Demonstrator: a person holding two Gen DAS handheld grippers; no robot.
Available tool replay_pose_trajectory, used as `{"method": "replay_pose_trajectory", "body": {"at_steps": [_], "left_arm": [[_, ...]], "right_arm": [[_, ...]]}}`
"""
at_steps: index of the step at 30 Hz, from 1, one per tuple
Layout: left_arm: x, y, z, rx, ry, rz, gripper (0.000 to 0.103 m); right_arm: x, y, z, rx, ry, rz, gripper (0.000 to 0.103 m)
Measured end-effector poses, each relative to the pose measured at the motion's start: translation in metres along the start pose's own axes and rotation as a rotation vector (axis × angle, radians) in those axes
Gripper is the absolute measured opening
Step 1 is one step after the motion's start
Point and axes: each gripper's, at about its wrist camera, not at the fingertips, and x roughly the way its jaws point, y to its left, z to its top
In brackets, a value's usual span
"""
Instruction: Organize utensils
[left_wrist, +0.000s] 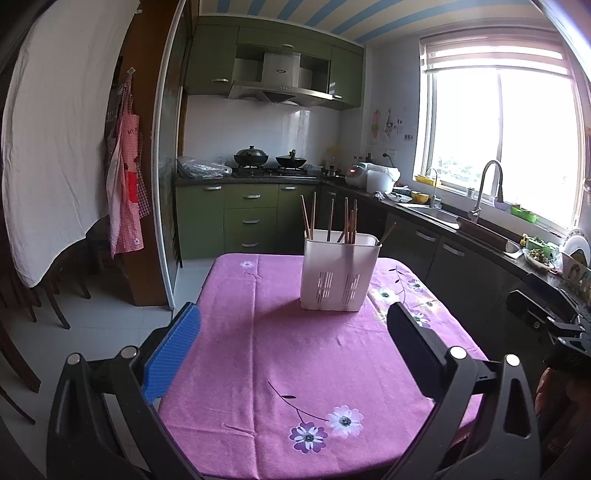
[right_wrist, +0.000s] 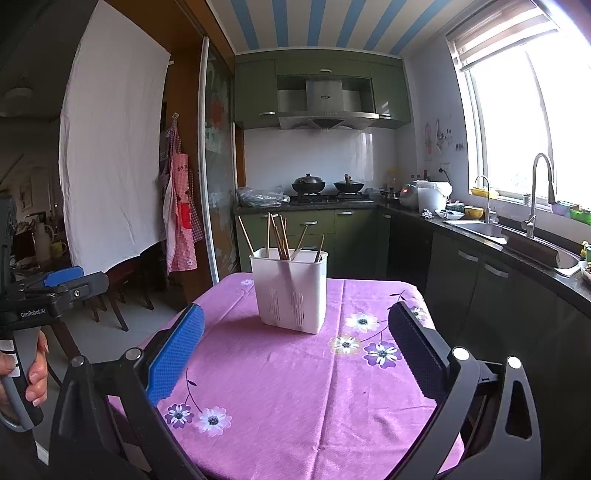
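Both hand-held grippers, left (left_wrist: 293, 328) and right (right_wrist: 295, 332), hang released, well short of the chopstick holder (left_wrist: 338, 275).

Matt white plastic holder (left_wrist: 338, 273) with wooden chopsticks (left_wrist: 349, 221) stands on a woven pink cloth (left_wrist: 295, 362).

Only the holder (left_wrist: 338, 275) interrupts the tablecloth (left_wrist: 295, 369).

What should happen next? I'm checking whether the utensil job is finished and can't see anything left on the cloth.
Probably just back both grippers away. All the chopsticks already stand in the white holder, nothing loose shows on the pink tablecloth, and the left gripper and right gripper hang open and empty, short of the holder.
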Motion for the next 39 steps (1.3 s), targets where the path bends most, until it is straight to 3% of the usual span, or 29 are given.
{"method": "replay_pose_trajectory", "body": {"at_steps": [39], "left_arm": [[0.0021, -0.0044, -0.0013, 0.001, 0.008, -0.01, 0.096]], "right_arm": [[0.0076, -0.0035, -0.0056, 0.0, 0.025, 0.018, 0.098]]}}
